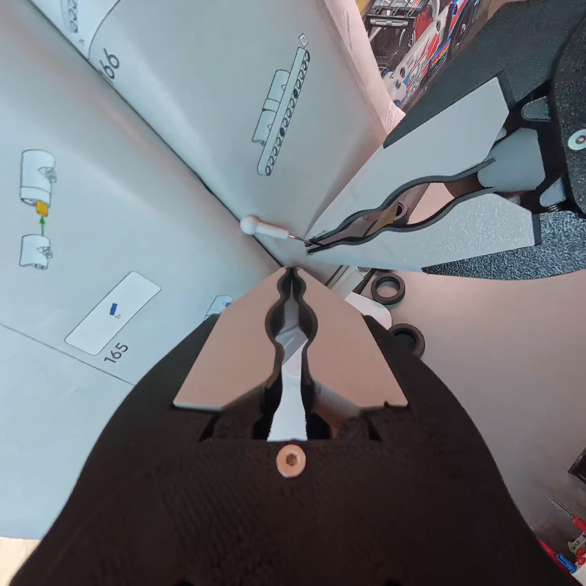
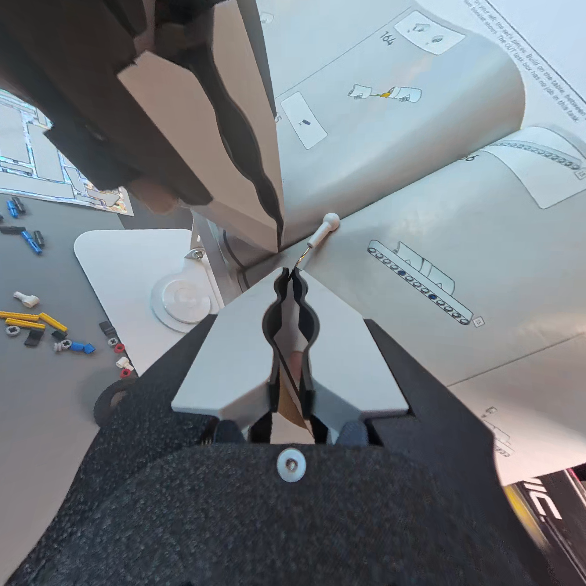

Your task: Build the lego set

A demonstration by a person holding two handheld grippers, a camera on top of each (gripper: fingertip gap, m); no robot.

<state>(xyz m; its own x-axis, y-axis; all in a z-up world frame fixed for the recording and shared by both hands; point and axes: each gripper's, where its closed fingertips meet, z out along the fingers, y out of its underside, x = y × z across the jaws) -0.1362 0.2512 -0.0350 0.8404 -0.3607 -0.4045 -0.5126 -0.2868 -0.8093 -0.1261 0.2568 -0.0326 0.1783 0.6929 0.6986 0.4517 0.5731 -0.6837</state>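
Grey table (image 2: 47,396) with loose lego pieces (image 2: 35,320); both tools pinched tight at the instruction booklet (image 1: 158,158) spine, right tool (image 2: 290,272) gripping the page-holder pin (image 2: 323,230), left tool (image 1: 291,269) steadying pages, probably.

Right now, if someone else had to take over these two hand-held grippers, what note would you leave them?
Left gripper: jaws shut, tips at the bottom of the instruction booklet's fold; whether they pinch a page is unclear.
Right gripper: jaws shut on the thin wire of the white-tipped page holder, which lies along the fold.
Things: the booklet stands open on a white stand. Loose pieces (yellow, blue, black, red, white) lie scattered on the grey table left of it.
Done: no assembled part is in view.
Left: probably settle the page holder, then pick pieces and build.
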